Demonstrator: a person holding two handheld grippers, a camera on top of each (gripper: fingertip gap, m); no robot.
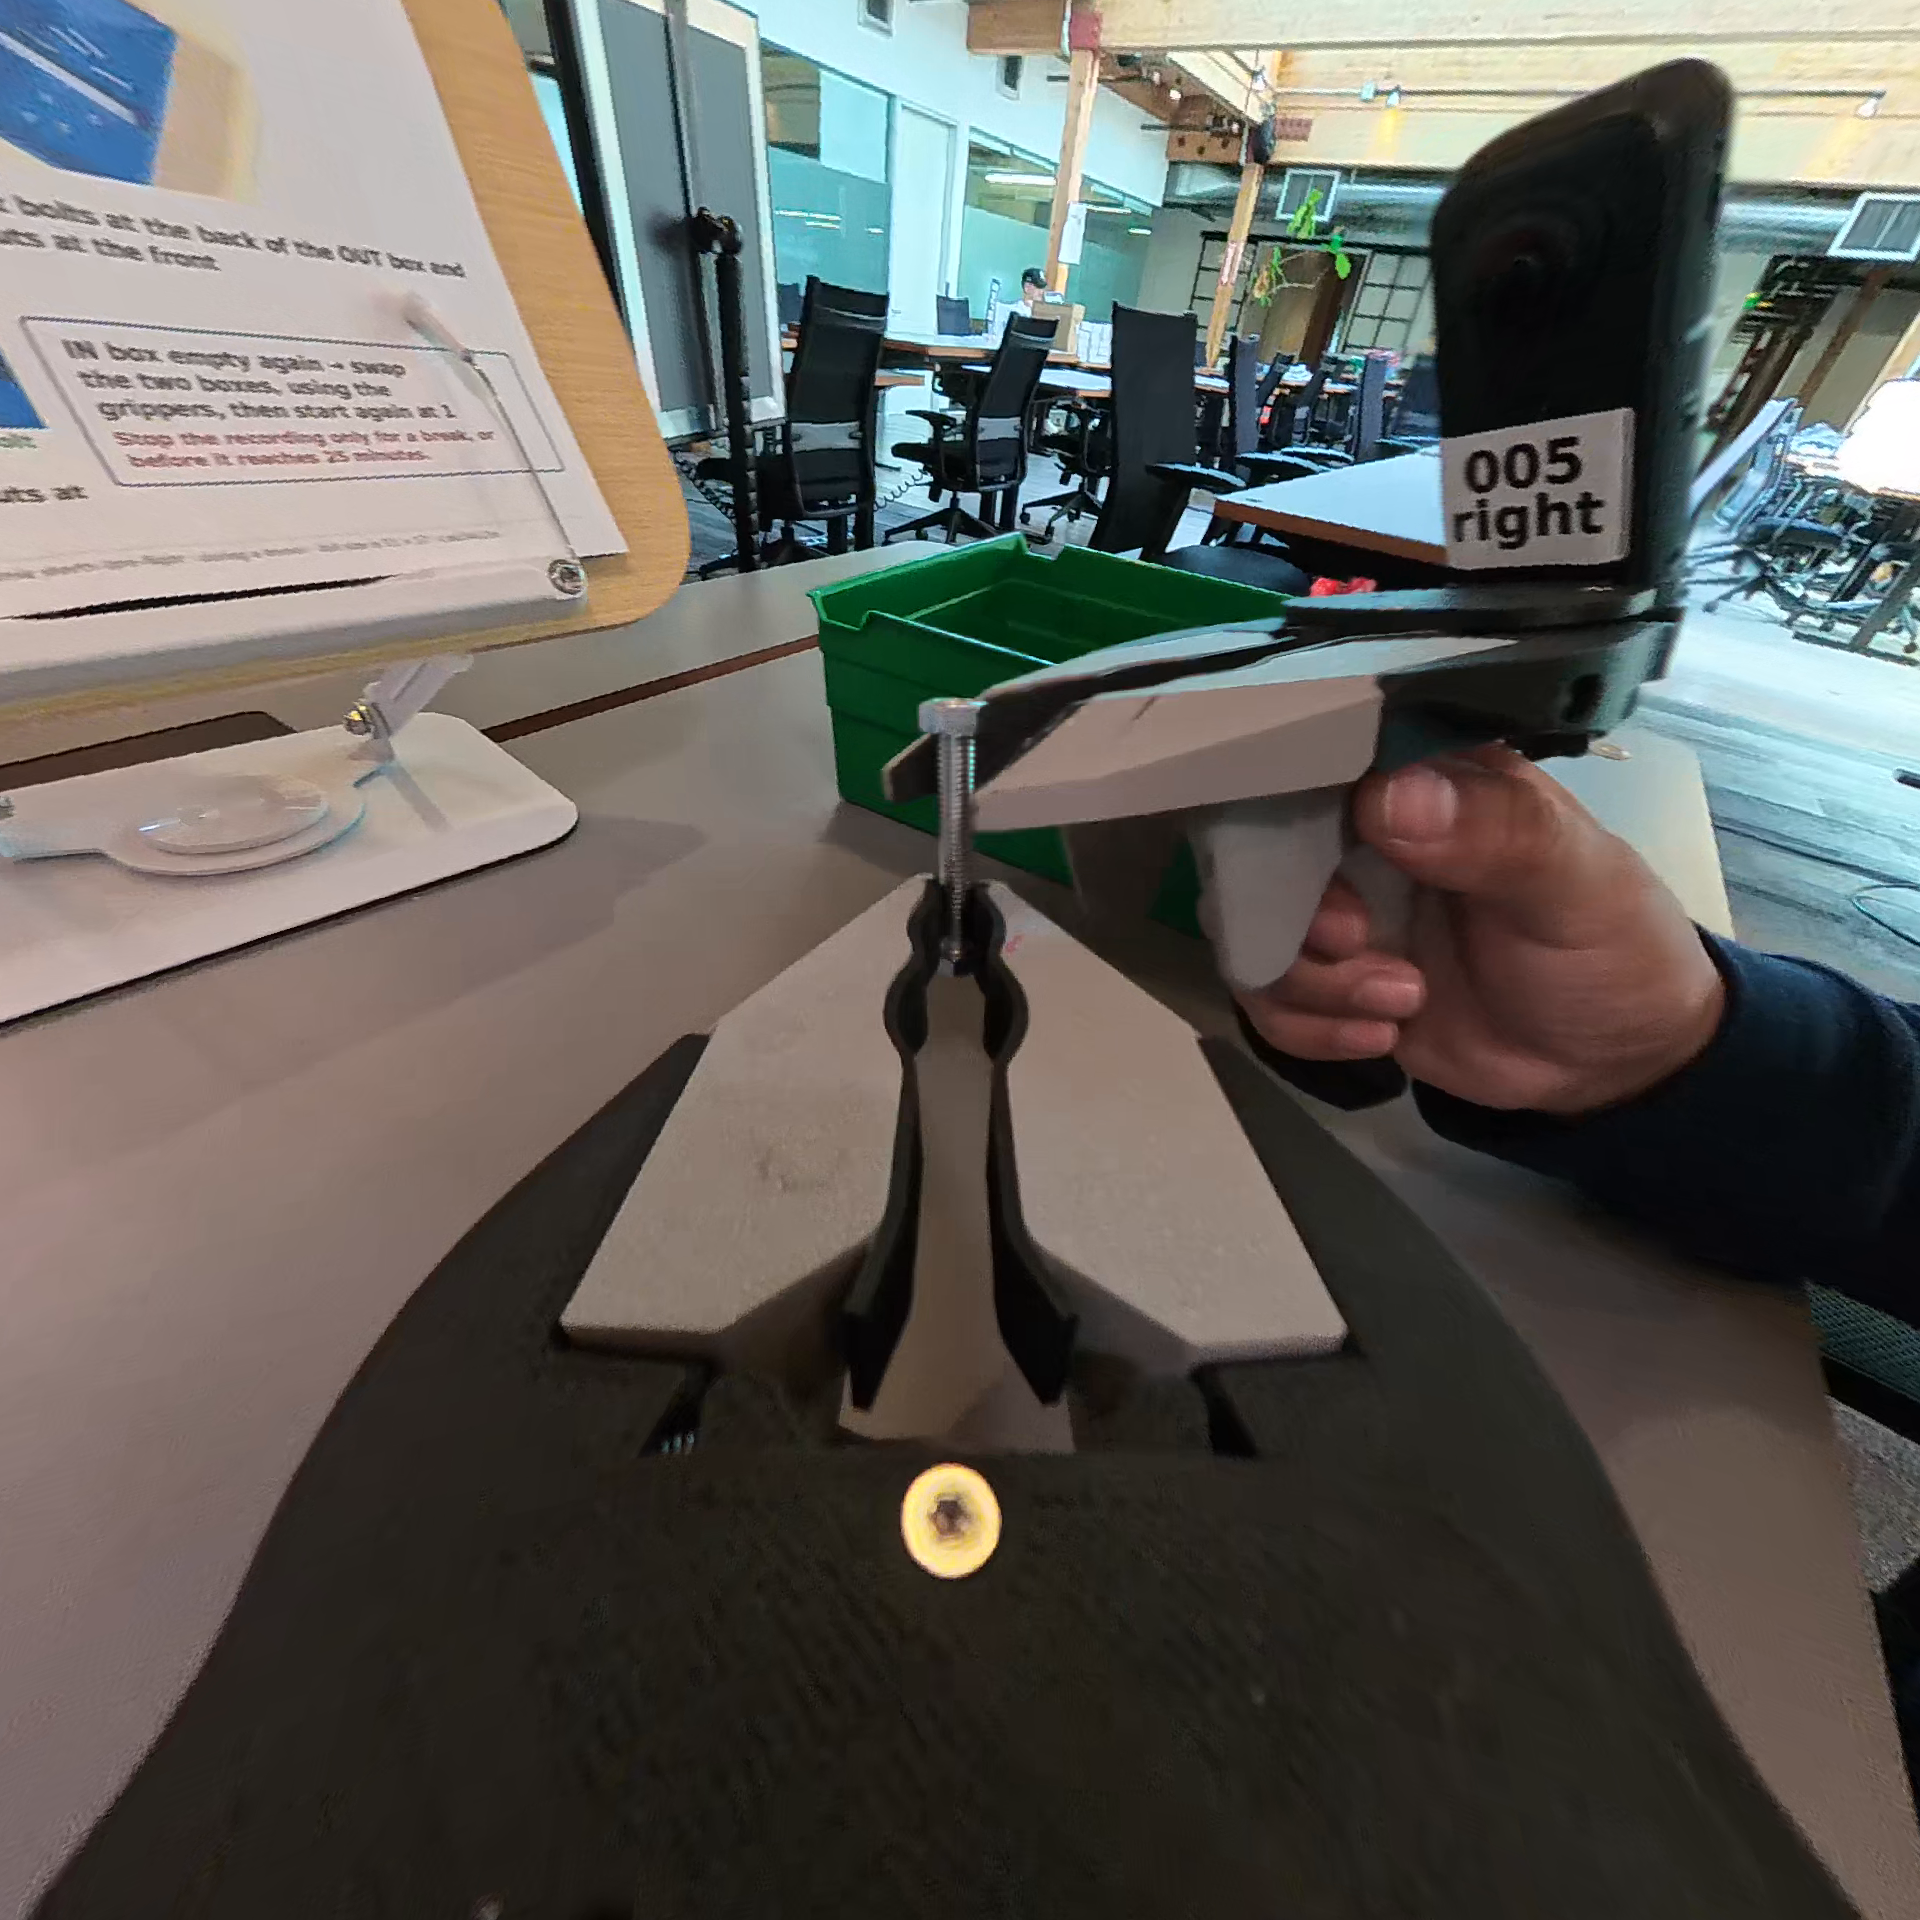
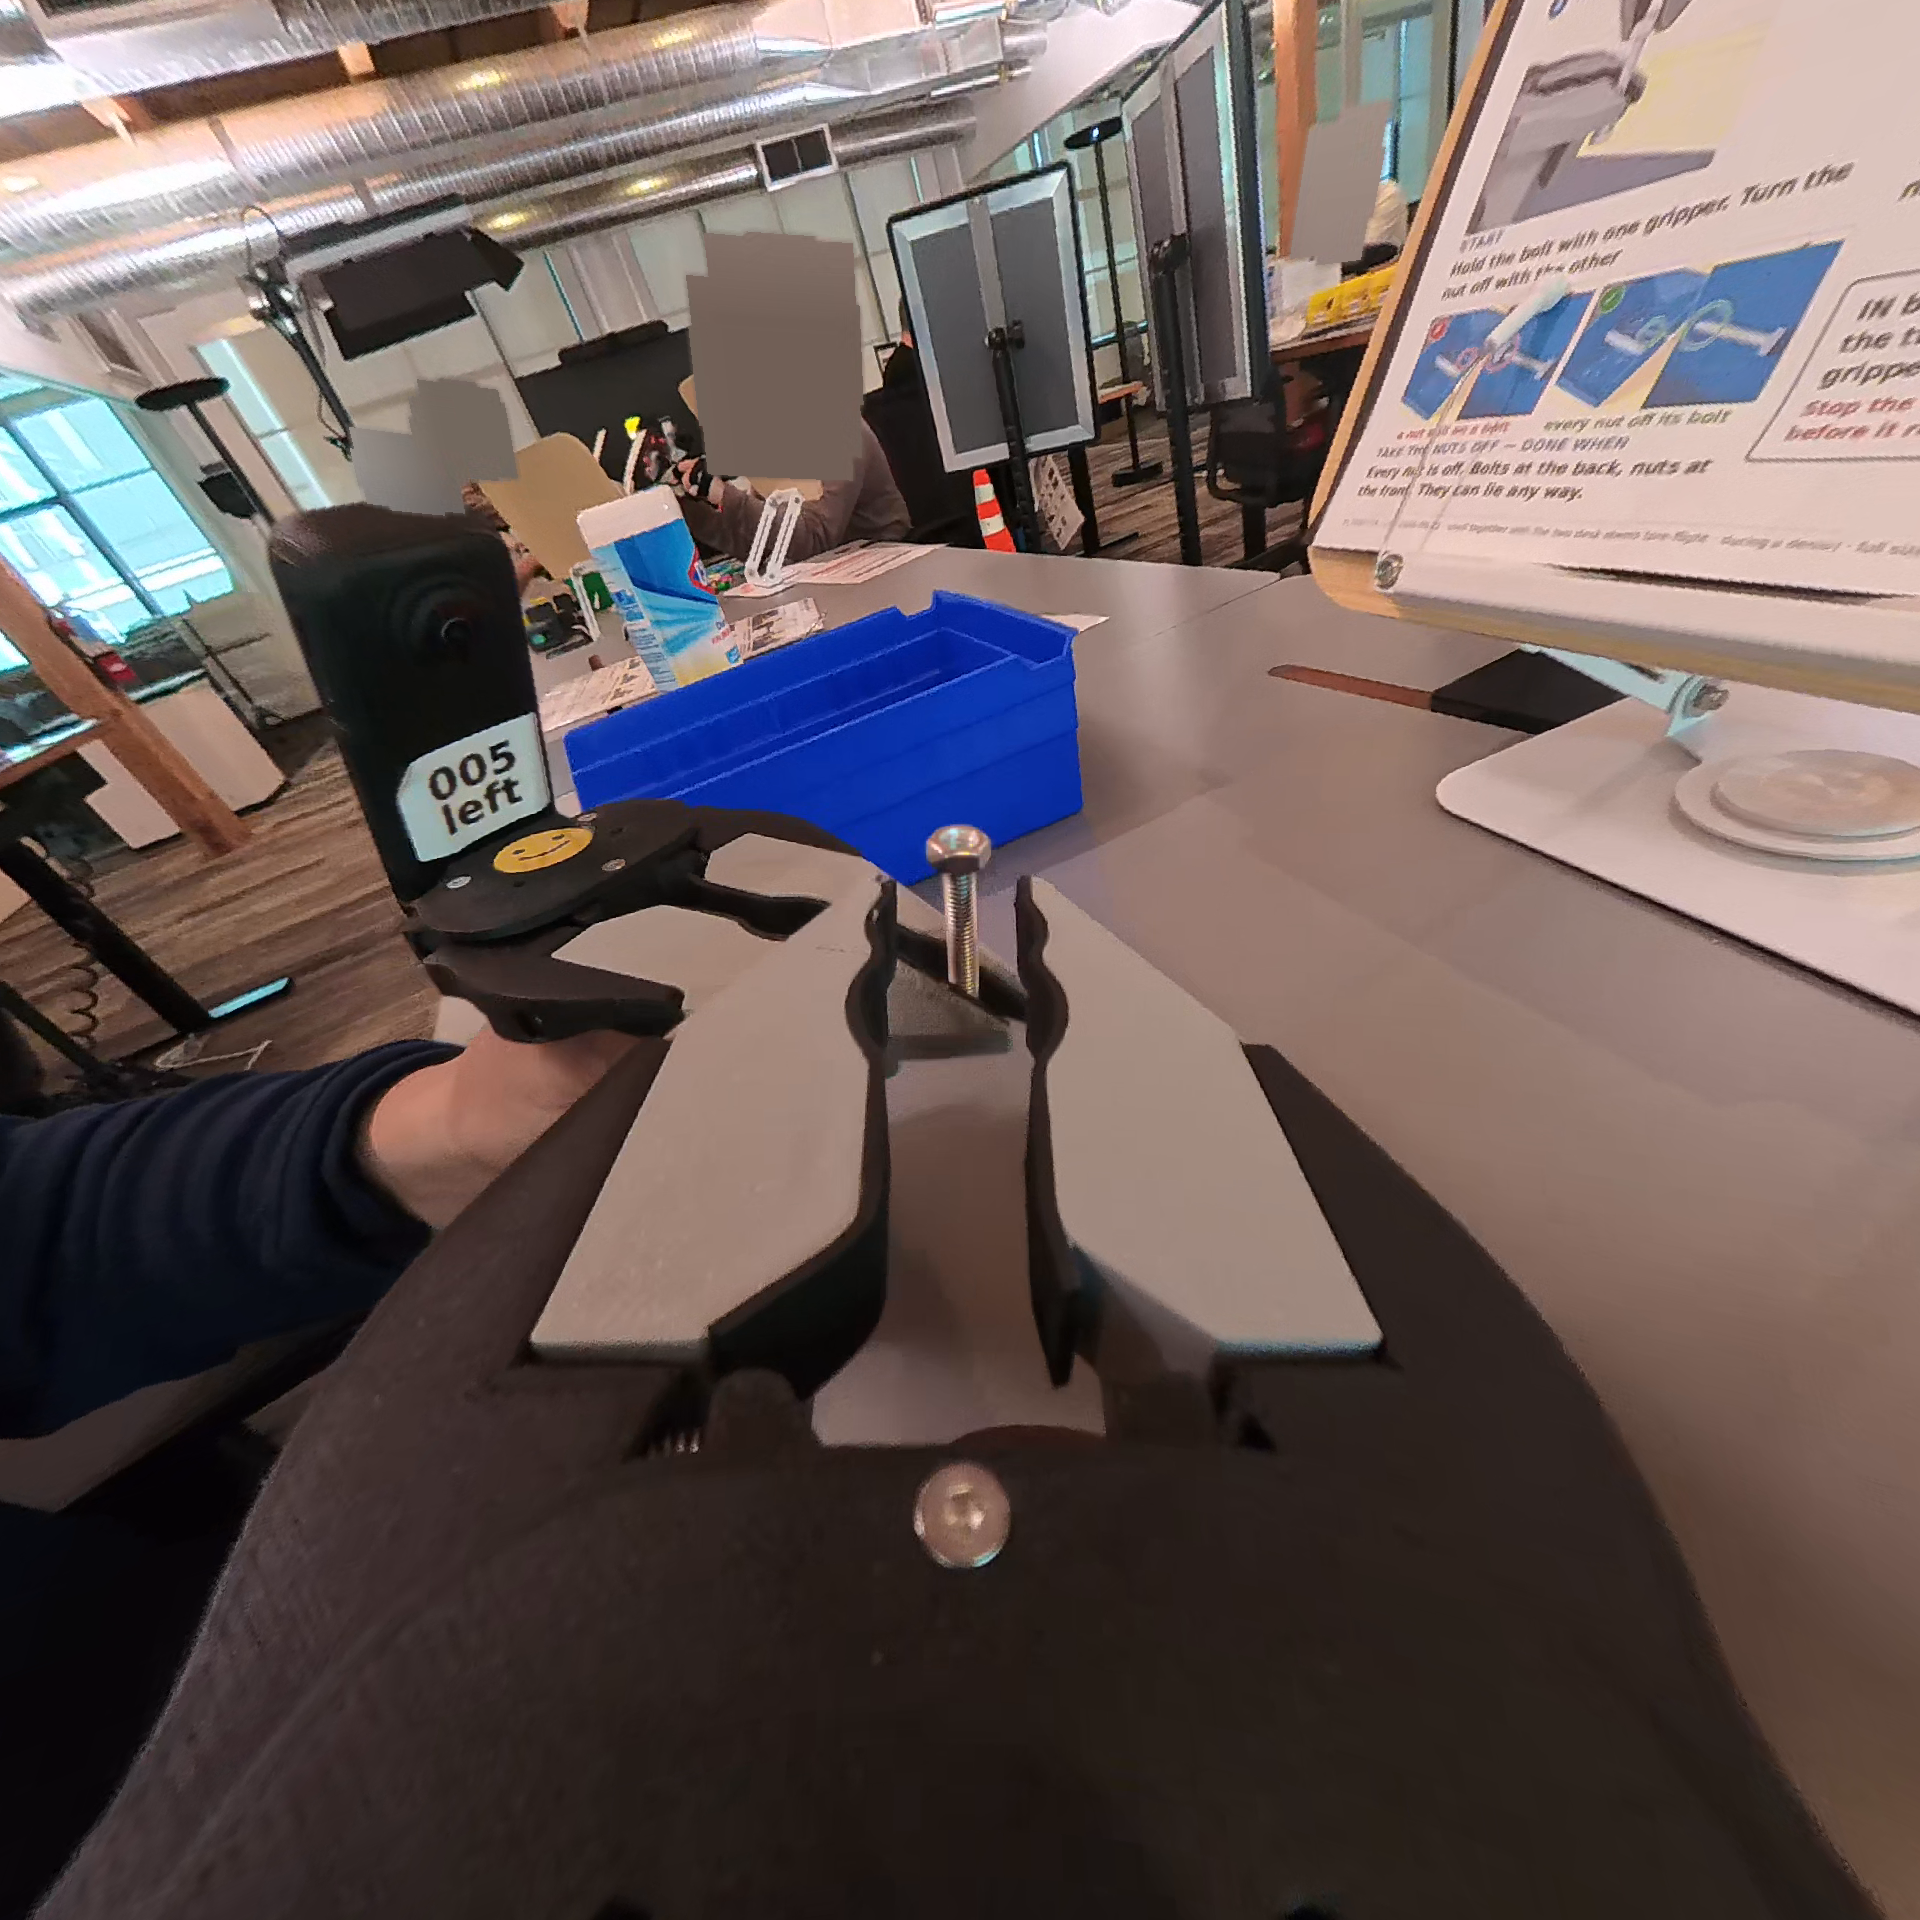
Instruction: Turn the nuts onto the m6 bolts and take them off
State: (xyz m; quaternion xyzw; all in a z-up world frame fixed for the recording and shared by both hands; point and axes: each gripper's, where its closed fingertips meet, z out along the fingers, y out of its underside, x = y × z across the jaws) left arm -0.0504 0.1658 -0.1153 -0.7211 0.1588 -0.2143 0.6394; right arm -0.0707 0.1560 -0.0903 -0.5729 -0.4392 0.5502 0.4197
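Bolt [image 1: 954, 821] tip hidden between fingers

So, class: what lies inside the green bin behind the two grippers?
The green bin shows a bare floor at its far end, with no bolts or nuts visible. Its near wall and the right gripper cover the front part.

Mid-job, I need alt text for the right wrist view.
The right gripper is open around an upright silver bolt, whose lower end the left gripper clamps. A blue plastic bin sits behind on the grey table.

Green bin [image 1: 935, 665] just behind bolt [image 1: 956, 821].
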